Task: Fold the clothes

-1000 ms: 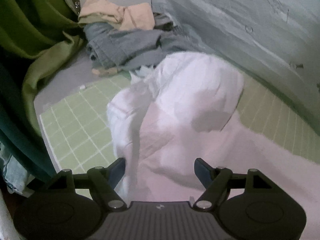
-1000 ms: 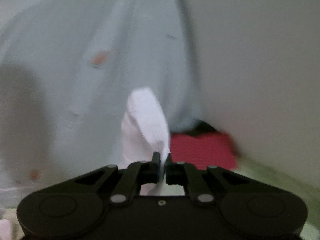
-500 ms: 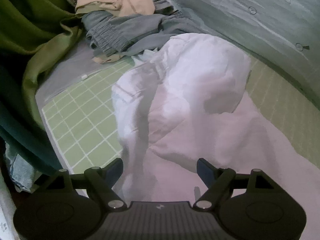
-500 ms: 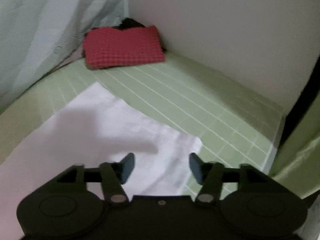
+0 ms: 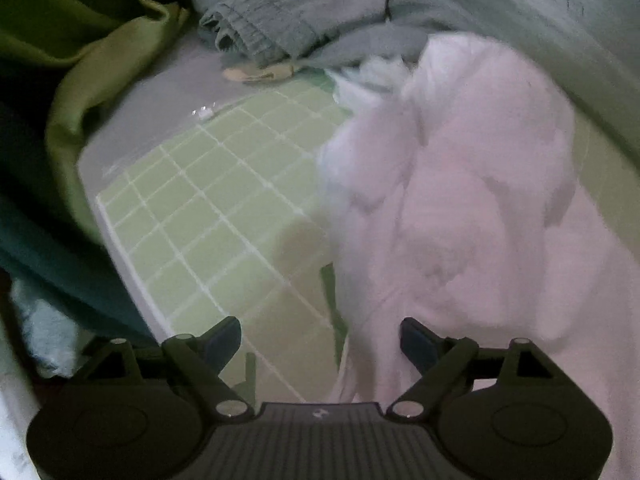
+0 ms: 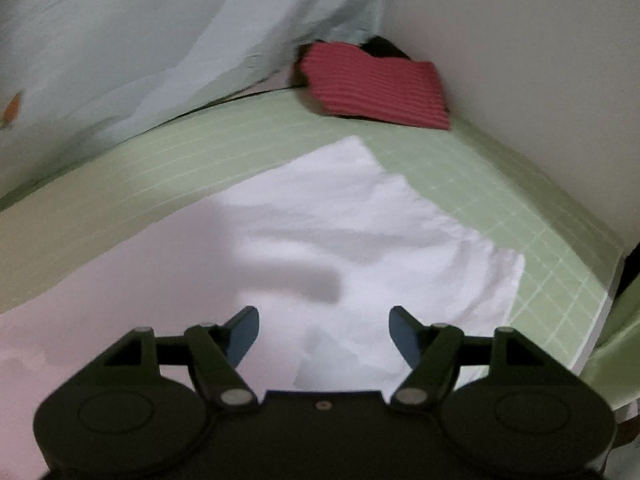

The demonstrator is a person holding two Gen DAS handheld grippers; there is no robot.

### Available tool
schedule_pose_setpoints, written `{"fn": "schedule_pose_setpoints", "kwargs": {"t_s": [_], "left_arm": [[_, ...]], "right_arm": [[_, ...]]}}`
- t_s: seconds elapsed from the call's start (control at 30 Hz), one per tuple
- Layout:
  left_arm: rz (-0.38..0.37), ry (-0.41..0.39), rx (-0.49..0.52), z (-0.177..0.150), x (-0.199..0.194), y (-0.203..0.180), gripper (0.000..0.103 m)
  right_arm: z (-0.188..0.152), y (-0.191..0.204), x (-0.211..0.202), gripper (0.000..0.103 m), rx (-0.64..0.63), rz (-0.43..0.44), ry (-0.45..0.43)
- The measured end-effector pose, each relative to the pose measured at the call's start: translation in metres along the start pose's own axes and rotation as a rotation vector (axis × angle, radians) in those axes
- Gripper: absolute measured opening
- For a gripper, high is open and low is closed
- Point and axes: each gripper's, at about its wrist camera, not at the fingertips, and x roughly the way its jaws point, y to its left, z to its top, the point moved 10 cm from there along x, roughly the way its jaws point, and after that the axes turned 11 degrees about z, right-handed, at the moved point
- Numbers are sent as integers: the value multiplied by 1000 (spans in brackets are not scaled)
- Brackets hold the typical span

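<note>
Dim room, soft indoor light; work surface = pale green grid mat [image 5: 224, 216] w/ white lines, edge over a grey-white base [image 5: 160, 92]; pale blue-green curtain [image 6: 120, 40] w/ small printed motifs hangs behind the mat, one orange mark at its left; plain off-white wall [image 6: 520, 60] meets curtain at a corner; olive-green drape [image 5: 80, 60] bunched at left of left-wrist view, dark teal fabric [image 5: 48, 248] below it; light brighter on mat's right half in right-wrist view, shadow across nearer part.
</note>
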Motion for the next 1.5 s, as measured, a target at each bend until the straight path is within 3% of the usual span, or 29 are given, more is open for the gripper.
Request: {"fn": "schedule_pose_setpoints", "kwargs": {"t_s": [0.17,0.43,0.6,0.73,0.83,0.9,1.0,1.03,1.07,1.1,1.17,1.33,1.4,1.5], "left_arm": [[-157,-139,2,70,-20,23,87],[-148,-278,181,161,6,8,87],[-222,-329,346,193,25,-22,86],[-280,-322,490,205,53,-63,85],[-294,-307,541,214,77,-88,85],[-297,-284,559,222,95,-103,80],[-280,-239,574,236,121,-118,59],[-281,-234,575,241,127,-121,45],[-281,-236,568,247,131,-123,19],[-281,-239,561,254,135,-124,13],[-253,-281,511,275,137,-117,9],[-65,-458,332,361,141,-66,8],[-55,-488,272,391,144,-43,8],[-3,-560,279,418,144,-26,8]], "right_arm": [[-22,67,-9,74,-36,19,13],[-46,175,8,78,-44,53,40],[-59,238,20,78,-40,71,53],[-67,285,30,79,-38,77,63],[-61,302,44,79,-44,42,66],[-57,307,49,79,-48,18,67],[-54,314,54,79,-62,-20,75],[-55,315,54,79,-70,-30,81],[-55,315,54,79,-76,-38,84],[-55,316,55,79,-83,-43,86],[-55,317,55,79,-95,-54,88],[-54,320,56,79,-126,-82,95],[-52,322,57,79,-131,-83,94],[-51,328,57,79,-147,-80,92]]}}
